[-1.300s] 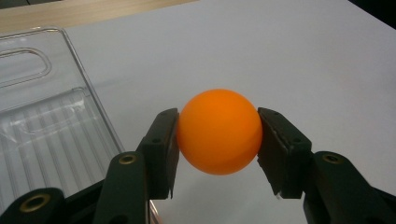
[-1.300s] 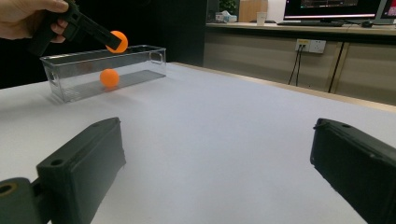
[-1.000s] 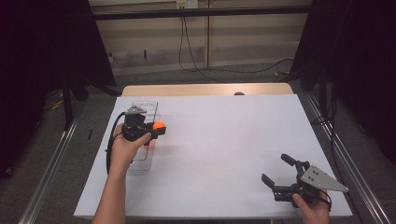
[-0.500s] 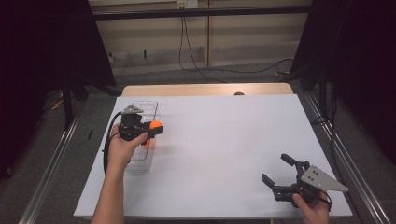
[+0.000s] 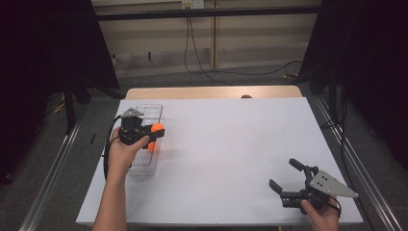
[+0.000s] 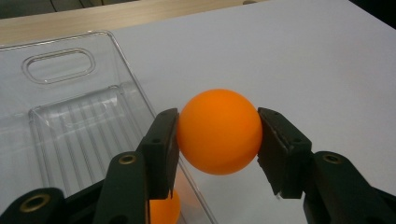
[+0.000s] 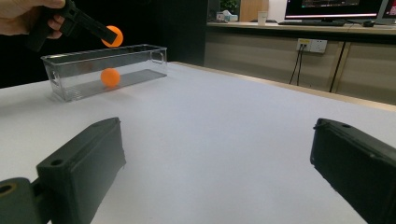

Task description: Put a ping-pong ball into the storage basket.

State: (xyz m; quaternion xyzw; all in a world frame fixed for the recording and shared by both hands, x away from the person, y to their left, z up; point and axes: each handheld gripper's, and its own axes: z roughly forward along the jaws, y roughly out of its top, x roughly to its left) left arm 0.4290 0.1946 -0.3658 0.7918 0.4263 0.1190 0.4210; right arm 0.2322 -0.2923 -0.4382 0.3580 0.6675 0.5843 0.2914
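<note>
Ball clamped between left gripper fingers, held just above right wall of clear bin. Second ball lies in bin below fingers. Right gripper fingers apart, empty, over desk.

Two orange balls: one ball clamped in the left tool, above the rim of the clear bin, and a second ball lying inside that bin on its ribbed floor. One clear bin, at the left side of the bench. Two tools: the left one over the bin, the right tool well apart from the bin, near the bench's right front corner, its jaws spread with nothing between them. One bench.
</note>
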